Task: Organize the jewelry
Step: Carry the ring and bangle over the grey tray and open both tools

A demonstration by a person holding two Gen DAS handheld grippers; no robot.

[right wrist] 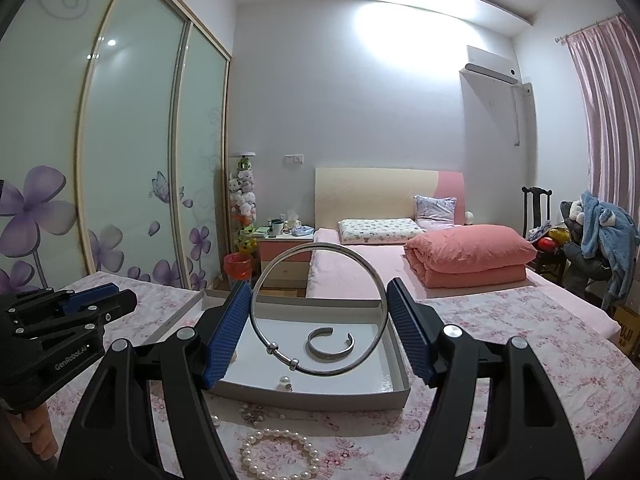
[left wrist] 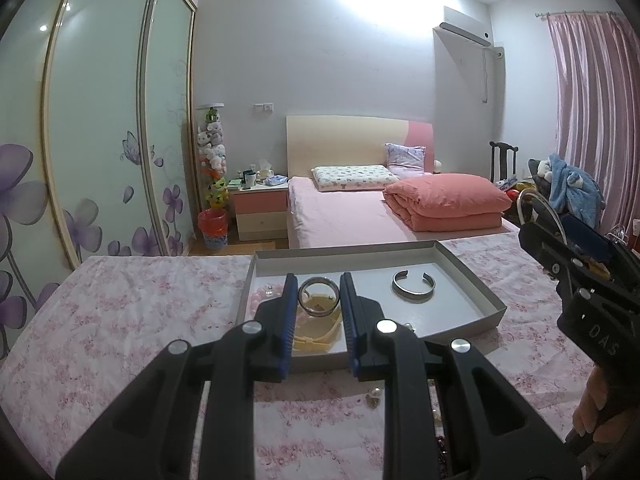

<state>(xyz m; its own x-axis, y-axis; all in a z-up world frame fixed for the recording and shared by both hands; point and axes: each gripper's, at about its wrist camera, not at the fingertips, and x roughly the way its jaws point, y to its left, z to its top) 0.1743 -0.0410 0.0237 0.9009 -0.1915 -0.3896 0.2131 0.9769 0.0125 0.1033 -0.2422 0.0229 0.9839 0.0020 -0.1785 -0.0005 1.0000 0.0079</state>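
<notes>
Thin silver bangle (right wrist: 320, 308) sits clamped upright in the right gripper (right wrist: 318, 312) above the tray (right wrist: 312, 394). Left gripper (left wrist: 318, 300) pinches a wide ring-like band (left wrist: 319, 298) over the tray's yellow bracelet (left wrist: 316, 334), silver cuff (left wrist: 413, 286) just beside. Pearl bracelet (right wrist: 280, 454) lies on the floral cloth (right wrist: 500, 340).

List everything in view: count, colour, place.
pink floral cloth: 1, pink-white, covering the surface.
shallow grey cardboard tray: 1, grey, on that cloth.
open silver metal cuff: 1, silver, in tray, right side.
pink bead bracelet: 1, pink, tray's left edge.
pale yellow bangle: 1, yellow, in tray, near side.
white pearl bracelet: 1, white, on cloth before tray.
wide dark metal band: 1, dark silver, held in left gripper.
thin silver hoop bangle: 1, silver, held in right gripper.
left gripper: 1, black, blue pads, over tray's near side.
right gripper: 1, black, blue pads, beside tray, right.
</notes>
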